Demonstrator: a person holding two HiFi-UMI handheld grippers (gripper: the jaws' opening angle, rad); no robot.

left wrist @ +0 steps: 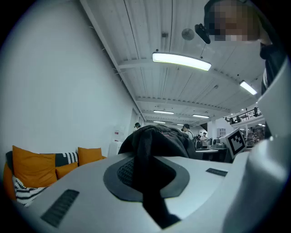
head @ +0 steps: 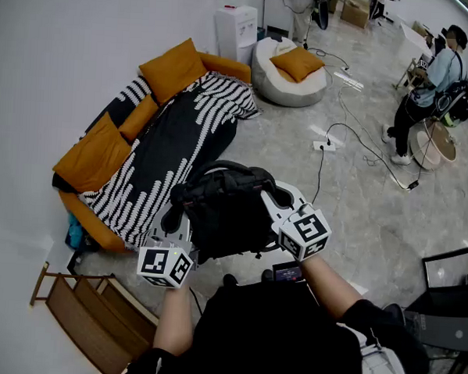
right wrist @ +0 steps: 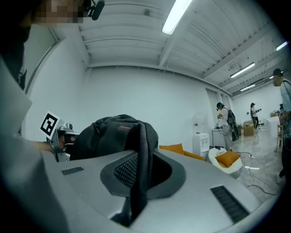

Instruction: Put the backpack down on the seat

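Grey concrete floor (head: 358, 216); orange sofa (head: 93, 223) under striped blanket (head: 132, 193).

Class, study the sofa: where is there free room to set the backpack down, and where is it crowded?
Free: the blanket-covered seat, between the orange cushions along the wall and the front edge nearest the backpack. Crowded: the wall side, lined with cushions. The floor in front is bare up to the power strip.

Black backpack (head: 226, 209), orange sofa (head: 95, 223) far left, black throw (head: 173, 148) with white stripes, orange cushions (head: 174, 68), white beanbag (head: 282, 89) far, grey marbled floor (head: 358, 204), teal thing (head: 73, 232), perhaps a bag, beside sofa
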